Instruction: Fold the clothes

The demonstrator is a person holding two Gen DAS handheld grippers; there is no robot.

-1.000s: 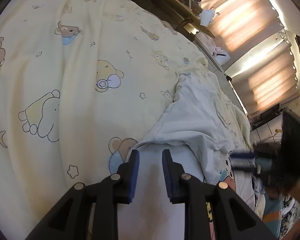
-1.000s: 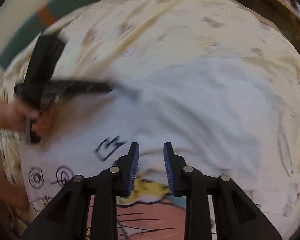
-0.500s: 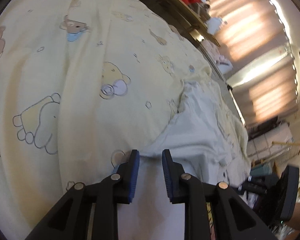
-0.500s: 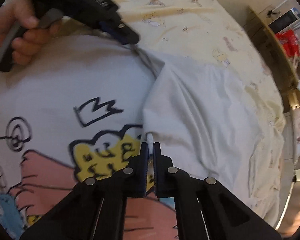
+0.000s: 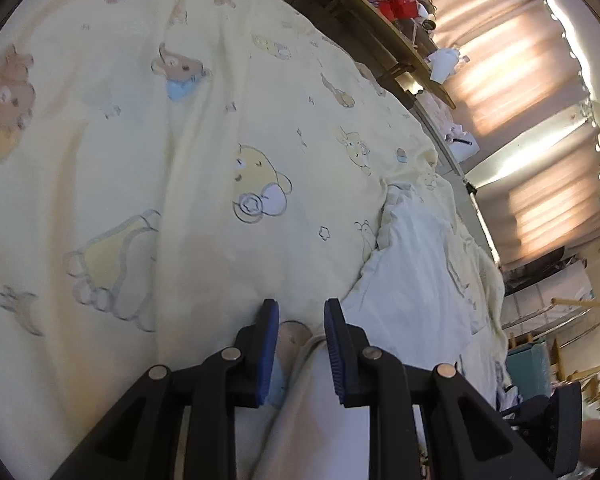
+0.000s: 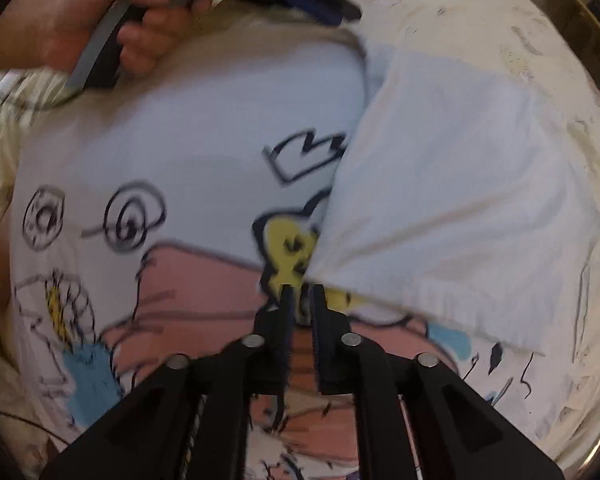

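Observation:
A white T-shirt (image 6: 204,128) with a pink, yellow and blue cartoon print lies flat on the bed. Its right side (image 6: 460,200) is folded over the print and covers part of the black crown. My right gripper (image 6: 300,300) points down at the flap's lower corner. Its jaws are opening, with a narrow gap and no cloth pressed between the pads. A hand (image 6: 112,24) holds my left gripper (image 6: 340,10) at the shirt's far edge. In the left wrist view, my left gripper (image 5: 302,340) stands open with the shirt's edge (image 5: 412,280) lying under the gap.
The pale yellow sheet (image 5: 140,160) with cartoon animals covers the bed. A wooden shelf (image 5: 388,20) with red items runs along the far side, with lit curtains (image 5: 520,72) behind. A teal box (image 5: 528,364) and a rack (image 5: 560,320) stand at the right.
My right gripper shut on the flap's edge, drew it left over the print, and its jaws have now parted. The left gripper has hardly moved.

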